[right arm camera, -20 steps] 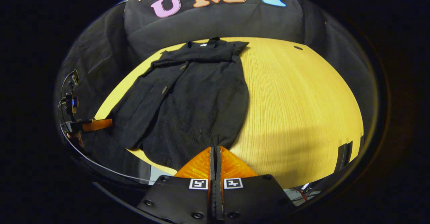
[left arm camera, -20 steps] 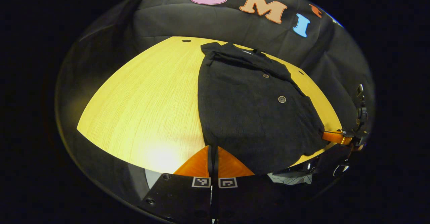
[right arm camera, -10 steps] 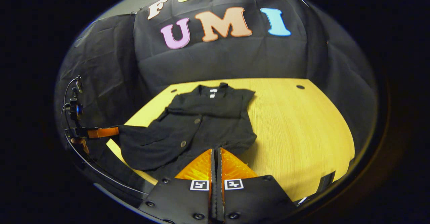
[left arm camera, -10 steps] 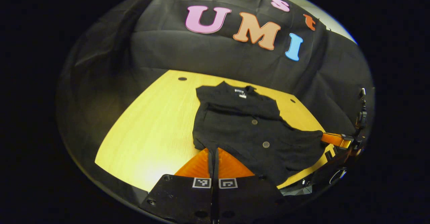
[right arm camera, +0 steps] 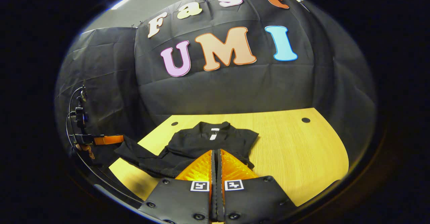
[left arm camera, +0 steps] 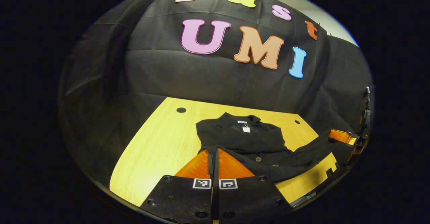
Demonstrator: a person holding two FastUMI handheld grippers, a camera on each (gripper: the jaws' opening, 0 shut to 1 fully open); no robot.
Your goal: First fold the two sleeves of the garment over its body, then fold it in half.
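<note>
A black buttoned garment [left arm camera: 242,138] lies on the wooden table [left arm camera: 158,143], its collar and white label at the far end. My left gripper [left arm camera: 213,149] is shut on one corner of the hem, held above the table. My right gripper [right arm camera: 216,150] is shut on the other hem corner of the garment [right arm camera: 198,145]. In the left gripper view the right gripper [left arm camera: 338,136] shows at the far right, with dark cloth stretched to it. In the right gripper view the left gripper [right arm camera: 112,139] shows at the far left, holding the raised corner. The lifted lower half hides the sleeves.
The black cloth wall stands just behind the table's far edge. Small round holes sit in the tabletop [left arm camera: 181,110] [right arm camera: 305,120]. Bare wood lies to the right of the garment in the right gripper view [right arm camera: 295,146]. A cable hangs by the left gripper [right arm camera: 72,116].
Both grippers have risen and gone forward toward the collar with the hem. The garment's lower half has left the table and now hangs between them, over the upper half.
</note>
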